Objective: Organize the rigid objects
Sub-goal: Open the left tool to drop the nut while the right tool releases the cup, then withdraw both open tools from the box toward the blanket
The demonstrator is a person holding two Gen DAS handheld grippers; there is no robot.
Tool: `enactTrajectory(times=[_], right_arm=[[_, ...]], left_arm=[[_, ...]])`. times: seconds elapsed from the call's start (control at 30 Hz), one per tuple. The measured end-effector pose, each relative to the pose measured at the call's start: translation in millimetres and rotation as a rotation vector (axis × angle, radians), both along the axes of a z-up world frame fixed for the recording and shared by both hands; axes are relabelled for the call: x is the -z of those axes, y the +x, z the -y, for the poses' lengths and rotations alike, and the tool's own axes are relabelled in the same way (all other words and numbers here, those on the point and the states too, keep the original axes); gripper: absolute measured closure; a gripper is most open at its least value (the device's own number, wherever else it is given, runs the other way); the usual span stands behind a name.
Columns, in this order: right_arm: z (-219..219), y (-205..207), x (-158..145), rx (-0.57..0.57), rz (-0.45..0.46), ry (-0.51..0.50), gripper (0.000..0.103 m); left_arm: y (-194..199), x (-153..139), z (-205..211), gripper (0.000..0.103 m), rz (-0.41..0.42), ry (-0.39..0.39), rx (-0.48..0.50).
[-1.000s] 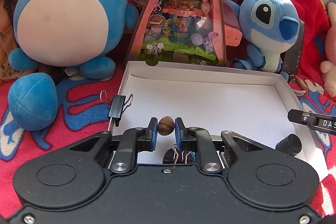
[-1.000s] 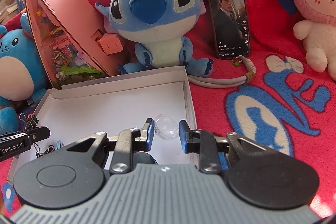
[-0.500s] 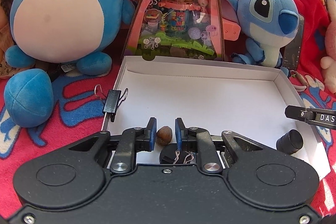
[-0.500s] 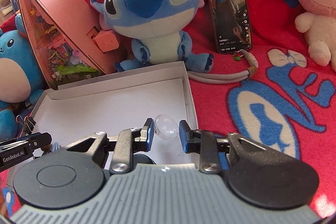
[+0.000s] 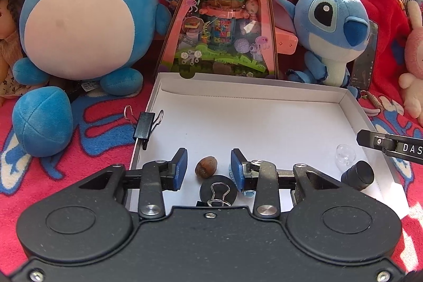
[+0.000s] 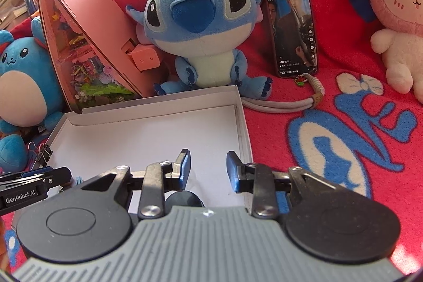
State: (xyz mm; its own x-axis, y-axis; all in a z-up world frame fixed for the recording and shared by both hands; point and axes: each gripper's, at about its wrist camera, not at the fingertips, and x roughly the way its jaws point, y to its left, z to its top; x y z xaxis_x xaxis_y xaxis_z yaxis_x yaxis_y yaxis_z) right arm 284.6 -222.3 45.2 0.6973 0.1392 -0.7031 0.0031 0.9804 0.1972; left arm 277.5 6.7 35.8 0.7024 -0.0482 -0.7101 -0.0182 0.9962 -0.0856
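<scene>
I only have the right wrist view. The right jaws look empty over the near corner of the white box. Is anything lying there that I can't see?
Observer: Yes. The left wrist view shows a clear plastic dome on the floor of the white box, near its right wall.
Operator: And the left gripper? I only see its tip.
Observer: The left gripper has its jaws opening, and a brown nut lies on the box floor between them, untouched.
Operator: Anything else near it?
Observer: A small binder clip lies on a black disc, just nearer than the nut.
</scene>
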Motion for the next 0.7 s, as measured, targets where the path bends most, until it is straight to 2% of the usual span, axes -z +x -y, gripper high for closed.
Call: enactTrajectory(times=[0.1, 0.17, 0.5, 0.7], right_arm=[[-1.8, -4.6, -3.7, -0.012, 0.016, -0.011, 0.051], [-2.6, -8.6, -6.0, -0.021, 0.028, -0.024, 0.048], [-3.7, -36.8, -20.0, -0.062, 0.092, -0.066, 0.039], [-7.7, -64.5, -28.1, -0.103, 0.143, -0.101, 0.027]], left_arm=[[-8.2, -5.2, 0.5, 0.060, 0.018, 0.002, 0.005], [-15.6, -8.5, 1.0, 0.050, 0.040, 0.006, 0.016], [-51.3, -23.8, 0.5, 0.040, 0.099, 0.008, 0.049], [-77.1, -27.6, -1.9, 0.035, 0.112, -0.006, 0.083]])
